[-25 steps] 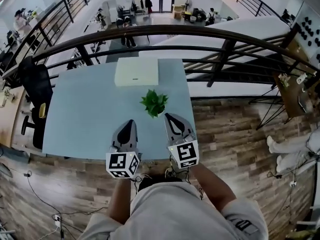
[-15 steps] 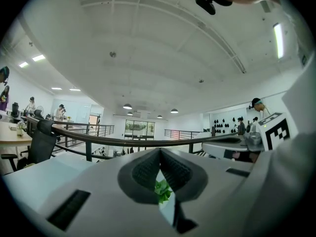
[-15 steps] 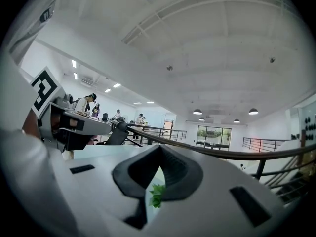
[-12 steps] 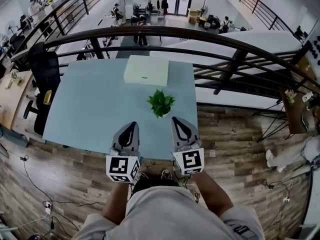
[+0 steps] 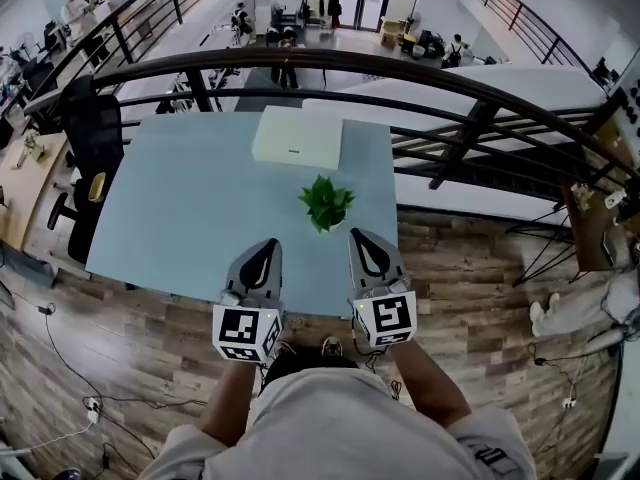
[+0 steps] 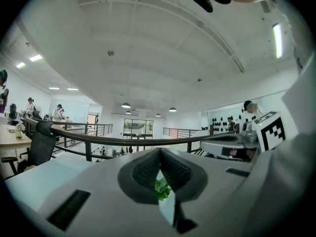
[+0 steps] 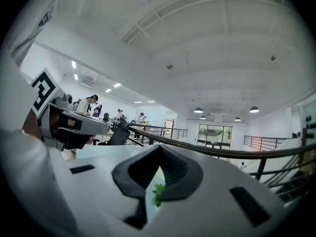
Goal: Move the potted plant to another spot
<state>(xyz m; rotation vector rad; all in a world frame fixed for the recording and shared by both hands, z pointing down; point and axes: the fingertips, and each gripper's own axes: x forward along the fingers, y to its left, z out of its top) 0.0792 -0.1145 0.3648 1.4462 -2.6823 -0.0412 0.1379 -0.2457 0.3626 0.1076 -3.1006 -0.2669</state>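
- You held the left gripper [image 5: 267, 245] and the right gripper [image 5: 358, 235] side by side over the near edge of the table [image 5: 170, 218], both pointing level toward the far edge.
- Both pairs of jaws were closed tip to tip, with nothing gripped. In each gripper view, only a sliver of green leaf showed through the gap below the meeting pads.
- The potted plant [image 5: 326, 204] stood on the table right of centre, nearer the right edge than the left and roughly midway between the near and far edges. It was a little beyond the right gripper's tips and clear of them.
- A flat white box [image 5: 297, 137] lay at the far edge, beyond the plant and apart from it.
- The step in hand could not be settled. A plant standing free with two closed, empty grippers drawn up at the near edge fitted an approach before a lift. It equally fitted a pull-back after the plant was set down in its new spot.
- What the next move called for depended on which of those it was, and the scene did not decide. In either case, neither gripper had a hold on the plant.
- From above, leaves covered the pot, so its rim and sides could not be judged.
- Counted: one potted plant, one white box, one table and two grippers.
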